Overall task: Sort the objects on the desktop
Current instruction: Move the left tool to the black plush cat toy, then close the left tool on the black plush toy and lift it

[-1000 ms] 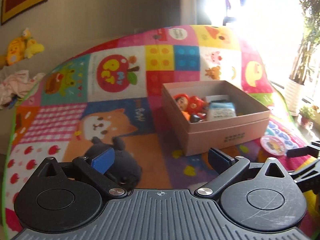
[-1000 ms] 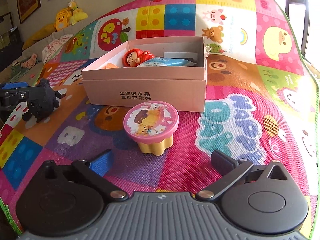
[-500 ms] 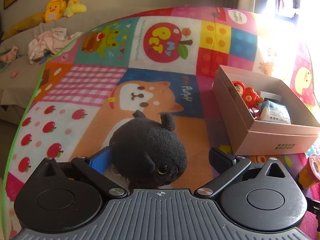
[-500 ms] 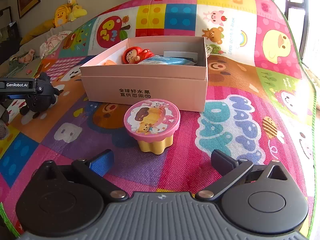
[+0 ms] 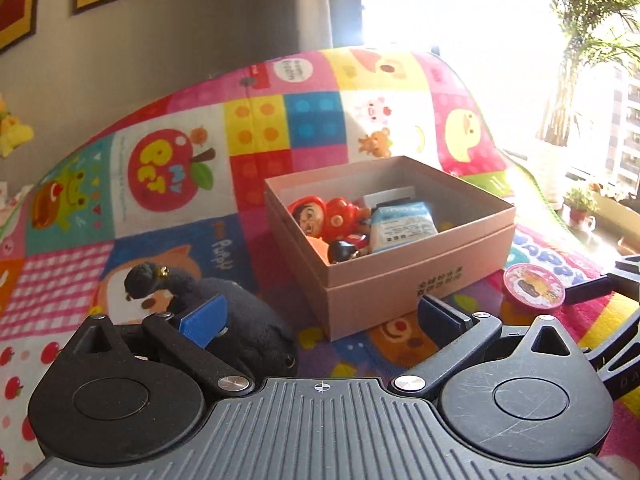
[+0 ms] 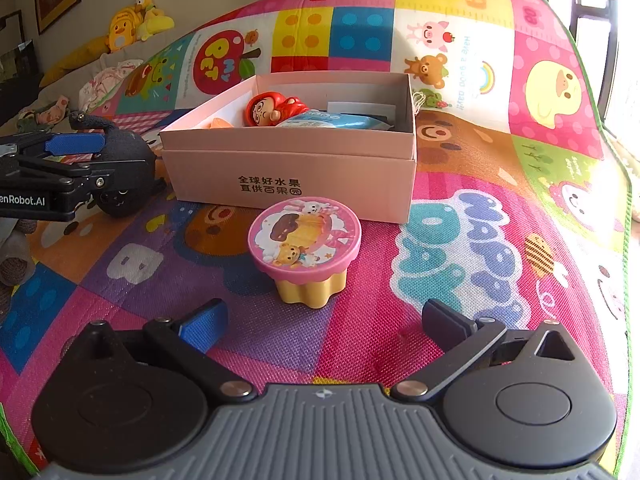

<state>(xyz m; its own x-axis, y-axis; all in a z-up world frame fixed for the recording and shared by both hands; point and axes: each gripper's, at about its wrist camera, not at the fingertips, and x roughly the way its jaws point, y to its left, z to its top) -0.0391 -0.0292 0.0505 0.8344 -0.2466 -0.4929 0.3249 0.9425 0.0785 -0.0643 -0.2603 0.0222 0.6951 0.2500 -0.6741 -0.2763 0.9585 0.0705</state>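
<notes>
Swinging back toward the pink box (image 5: 404,280), the left tool (image 5: 320,320) stays released beside the black plush (image 5: 248,332).

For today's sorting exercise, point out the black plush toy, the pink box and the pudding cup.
black plush toy (image 5: 248,328): left wrist view, its body.
pink box (image 6: 288,160): right wrist view, front wall.
pudding cup (image 6: 304,232): right wrist view, pink lid.
</notes>
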